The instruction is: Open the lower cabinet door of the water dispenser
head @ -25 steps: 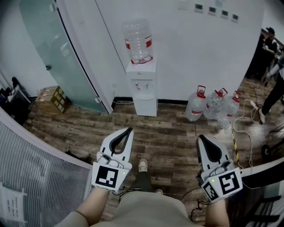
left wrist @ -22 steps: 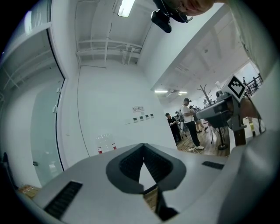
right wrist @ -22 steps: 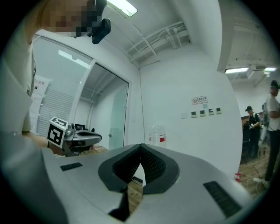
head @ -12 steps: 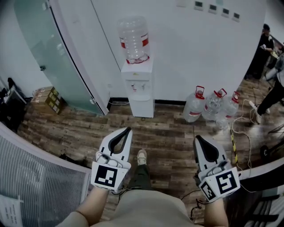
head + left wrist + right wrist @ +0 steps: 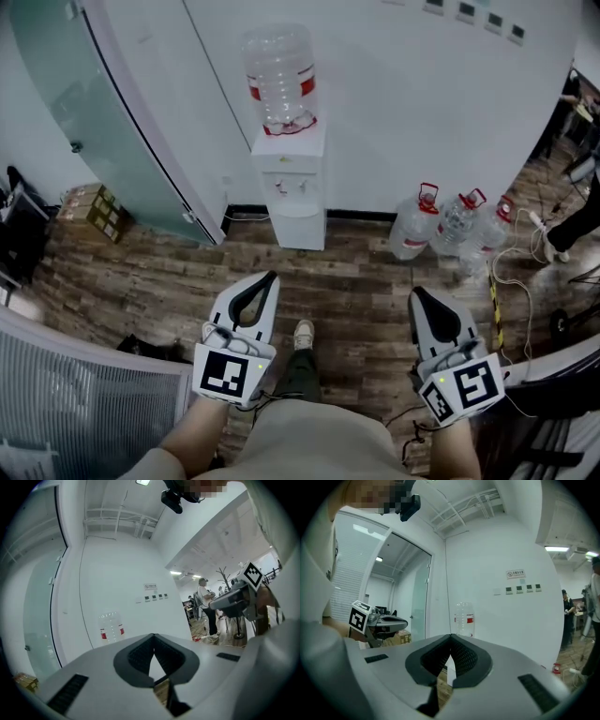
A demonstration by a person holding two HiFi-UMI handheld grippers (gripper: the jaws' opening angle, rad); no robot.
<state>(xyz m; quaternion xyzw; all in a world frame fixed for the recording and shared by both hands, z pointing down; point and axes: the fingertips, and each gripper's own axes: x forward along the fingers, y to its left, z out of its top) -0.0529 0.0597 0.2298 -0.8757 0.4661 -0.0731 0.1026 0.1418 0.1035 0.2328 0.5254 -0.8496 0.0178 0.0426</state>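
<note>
The white water dispenser [image 5: 291, 178] stands against the far wall with a clear bottle [image 5: 278, 80] on top. Its lower cabinet door [image 5: 302, 228] is closed. My left gripper [image 5: 272, 277] and right gripper [image 5: 417, 292] are held level over the wood floor, well short of the dispenser, both shut and empty. In the left gripper view the shut tips [image 5: 153, 635] point toward the wall, with the bottle [image 5: 111, 626] off to the left. From the right gripper view the tips [image 5: 450, 636] meet just below the bottle [image 5: 464, 618].
Three water jugs [image 5: 450, 225] stand right of the dispenser. A frosted glass door [image 5: 103, 122] and cardboard boxes [image 5: 89, 208] are at the left. Cables [image 5: 506, 272] trail over the floor at the right, near a person [image 5: 581, 211]. A slatted panel [image 5: 75, 403] fills the lower left.
The dispenser and wall have drawn nearer as I walked forward. Both grippers have kept their pose, shut, side by side.
</note>
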